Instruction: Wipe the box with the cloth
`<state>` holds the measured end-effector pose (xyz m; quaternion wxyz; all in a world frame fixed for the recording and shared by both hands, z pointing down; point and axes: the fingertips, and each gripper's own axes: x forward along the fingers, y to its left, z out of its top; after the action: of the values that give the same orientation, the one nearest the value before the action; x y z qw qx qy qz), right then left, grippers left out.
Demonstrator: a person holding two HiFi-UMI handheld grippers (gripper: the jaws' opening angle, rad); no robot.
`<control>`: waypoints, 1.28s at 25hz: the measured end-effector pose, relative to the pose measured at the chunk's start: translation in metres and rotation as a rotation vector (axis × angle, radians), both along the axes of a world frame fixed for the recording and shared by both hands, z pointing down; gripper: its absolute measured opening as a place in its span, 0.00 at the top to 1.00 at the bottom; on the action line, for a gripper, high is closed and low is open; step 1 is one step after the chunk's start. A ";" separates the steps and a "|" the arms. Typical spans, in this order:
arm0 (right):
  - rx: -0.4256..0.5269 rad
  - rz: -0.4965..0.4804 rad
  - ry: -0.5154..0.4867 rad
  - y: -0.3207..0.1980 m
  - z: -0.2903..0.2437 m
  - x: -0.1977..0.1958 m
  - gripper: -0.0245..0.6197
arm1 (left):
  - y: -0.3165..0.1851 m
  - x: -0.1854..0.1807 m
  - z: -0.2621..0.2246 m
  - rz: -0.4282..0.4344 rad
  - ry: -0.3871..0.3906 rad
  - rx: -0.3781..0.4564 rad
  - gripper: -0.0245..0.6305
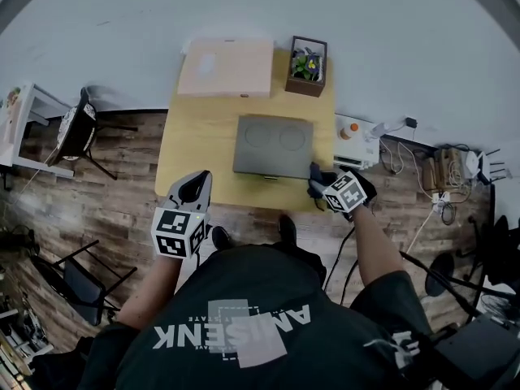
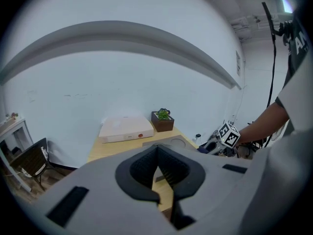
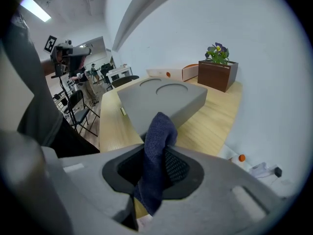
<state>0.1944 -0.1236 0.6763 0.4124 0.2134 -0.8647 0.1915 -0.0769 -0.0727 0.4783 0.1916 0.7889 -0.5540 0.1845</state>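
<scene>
centrally, box (image 1: 274,145) on table (image 1: 203,136), plank floor (image 1: 122,149)

A person wears a black short-sleeved T-shirt (image 1: 244,299) printed with pale grey lettering over a grey square, and dark shoes (image 1: 219,236). The left gripper (image 1: 195,184) and right gripper (image 1: 318,180) have smooth grey bodies and black ribbed pads (image 2: 175,166). Each is topped by a white cube (image 1: 179,232) bearing black square markers.
</scene>
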 end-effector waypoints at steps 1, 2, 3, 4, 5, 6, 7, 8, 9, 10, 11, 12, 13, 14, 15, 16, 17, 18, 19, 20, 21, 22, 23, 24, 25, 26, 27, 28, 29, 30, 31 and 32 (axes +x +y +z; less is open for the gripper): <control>-0.004 0.011 -0.002 0.004 0.000 0.000 0.83 | 0.000 0.001 0.000 0.010 0.003 0.001 0.97; -0.012 0.024 -0.006 0.007 0.000 0.000 0.83 | -0.001 0.001 0.001 0.017 0.007 0.000 0.97; -0.020 0.040 -0.011 0.011 0.000 0.000 0.83 | -0.003 0.001 0.003 0.021 0.008 -0.002 0.97; -0.028 0.062 -0.018 0.013 0.000 0.000 0.83 | -0.005 0.000 0.004 0.024 0.008 -0.004 0.96; -0.033 0.086 -0.026 0.015 0.000 -0.001 0.83 | -0.009 -0.001 0.006 0.025 0.009 -0.007 0.97; -0.038 0.109 -0.031 0.017 -0.001 -0.001 0.83 | -0.012 -0.002 0.007 0.024 0.011 -0.008 0.96; -0.042 0.126 -0.033 0.019 -0.001 -0.001 0.83 | -0.015 -0.002 0.008 0.025 0.013 -0.010 0.97; -0.048 0.138 -0.035 0.022 -0.001 -0.002 0.83 | -0.017 -0.003 0.008 0.029 0.015 -0.010 0.97; -0.055 0.151 -0.038 0.024 -0.002 -0.002 0.83 | -0.018 -0.003 0.009 0.037 0.017 -0.010 0.97; -0.062 0.171 -0.045 0.026 -0.002 -0.002 0.83 | -0.019 -0.004 0.009 0.047 0.018 -0.010 0.96; -0.066 0.206 -0.056 0.027 -0.003 0.000 0.83 | -0.021 -0.005 0.010 0.056 0.020 -0.009 0.96; -0.069 0.257 -0.077 0.028 -0.006 0.003 0.83 | -0.022 -0.007 0.010 0.063 0.024 -0.009 0.97; -0.076 0.322 -0.110 0.028 -0.009 0.006 0.83 | -0.023 -0.010 0.010 0.069 0.033 -0.010 0.97; -0.089 0.393 -0.155 0.028 -0.012 0.008 0.83 | -0.024 -0.013 0.009 0.074 0.048 -0.011 0.97; -0.107 0.467 -0.199 0.029 -0.014 0.011 0.83 | -0.025 -0.016 0.008 0.081 0.066 -0.012 0.96; -0.124 0.542 -0.228 0.031 -0.014 0.014 0.83 | -0.026 -0.019 0.007 0.090 0.083 -0.013 0.97; -0.133 0.613 -0.236 0.033 -0.012 0.020 0.83 | -0.027 -0.022 0.006 0.103 0.095 -0.012 0.97; -0.134 0.677 -0.230 0.037 -0.009 0.026 0.83 | -0.028 -0.025 0.006 0.117 0.101 -0.010 0.96; -0.130 0.729 -0.222 0.041 -0.006 0.030 0.83 | -0.027 -0.027 0.006 0.131 0.102 -0.008 0.97; -0.125 0.765 -0.216 0.046 -0.006 0.032 0.83 | -0.025 -0.029 0.006 0.143 0.103 -0.005 0.97; -0.121 0.788 -0.212 0.049 -0.006 0.030 0.83 | -0.023 -0.032 0.006 0.152 0.104 -0.002 0.97; -0.122 0.805 -0.208 0.052 -0.006 0.027 0.83 | -0.022 -0.035 0.004 0.158 0.106 0.003 0.96; -0.129 0.821 -0.202 0.054 -0.005 0.023 0.83 | -0.021 -0.039 0.002 0.162 0.109 0.009 0.97; -0.139 0.837 -0.195 0.056 -0.004 0.019 0.83 | -0.021 -0.042 0.000 0.165 0.112 0.015 0.97; -0.150 0.856 -0.187 0.056 -0.002 0.014 0.83 | -0.021 -0.046 -0.002 0.166 0.116 0.021 0.97; -0.160 0.882 -0.179 0.056 0.001 0.011 0.83 | -0.021 -0.049 -0.003 0.164 0.119 0.024 0.97; -0.171 0.915 -0.174 0.055 0.004 0.009 0.83 | -0.020 -0.053 -0.004 0.159 0.120 0.026 0.96; -0.181 0.951 -0.174 0.053 0.007 0.006 0.83 | -0.019 -0.058 -0.004 0.151 0.121 0.024 0.97; -0.190 0.979 -0.177 0.049 0.009 0.003 0.83 | -0.018 -0.062 -0.004 0.142 0.122 0.023 0.96; -0.196 0.994 -0.180 0.045 0.011 -0.001 0.83 | -0.016 -0.066 -0.004 0.137 0.124 0.023 0.97; -0.201 0.993 -0.177 0.040 0.011 -0.005 0.83 | -0.014 -0.068 -0.005 0.136 0.127 0.025 0.97; -0.204 0.981 -0.169 0.036 0.011 -0.007 0.83 | -0.013 -0.068 -0.006 0.135 0.129 0.028 0.96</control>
<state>0.1870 -0.0876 0.6877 0.2213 0.5370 -0.6697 0.4627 -0.1450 -0.0859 0.4719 0.2030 0.8373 -0.4885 0.1384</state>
